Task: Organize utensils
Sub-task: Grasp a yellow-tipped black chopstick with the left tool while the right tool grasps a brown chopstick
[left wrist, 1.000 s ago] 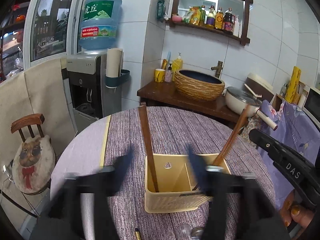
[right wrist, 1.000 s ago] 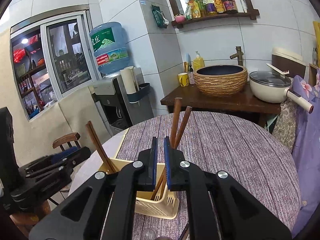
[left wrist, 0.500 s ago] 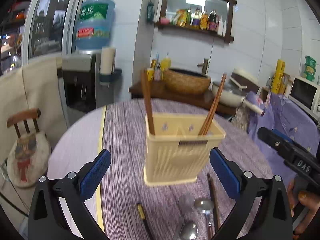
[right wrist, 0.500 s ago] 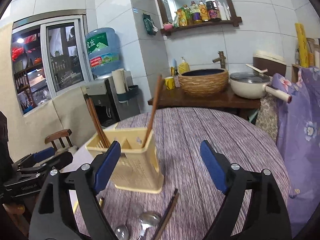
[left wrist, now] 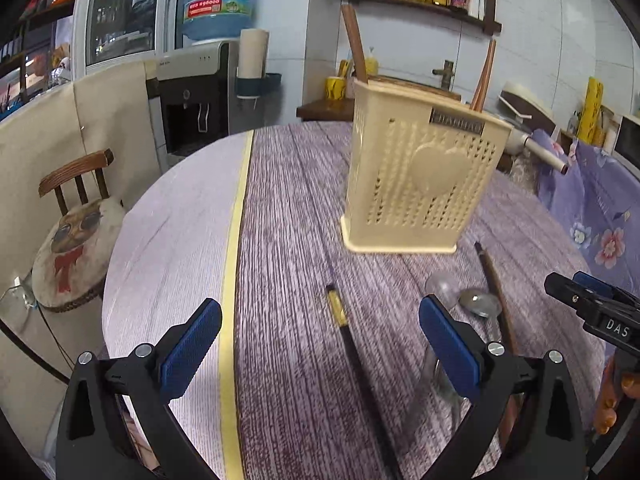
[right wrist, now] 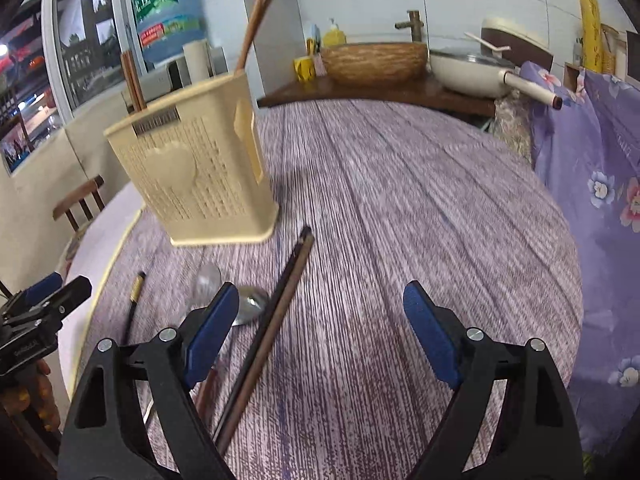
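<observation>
Utensils on tabletop: both grippers lowered for next pick

Holder (left wrist: 420, 176) stands upright on the tabletop (right wrist: 400, 208), chopsticks already in two compartments. Both grippers have dropped toward the loose spoons (right wrist: 250, 306) and chopsticks (right wrist: 276, 320); sorting is likely part done. Left gripper (left wrist: 320, 344): jaws spread wide, empty. Right gripper (right wrist: 316, 336): jaws just opened, holding nothing.

the left gripper (left wrist: 320, 344) points down at a slant, its blue pads wide apart with nothing held. the right gripper (right wrist: 320, 332) tilts down the same way, and its jaws have just been opening; nothing is pinched between its pads either.
</observation>
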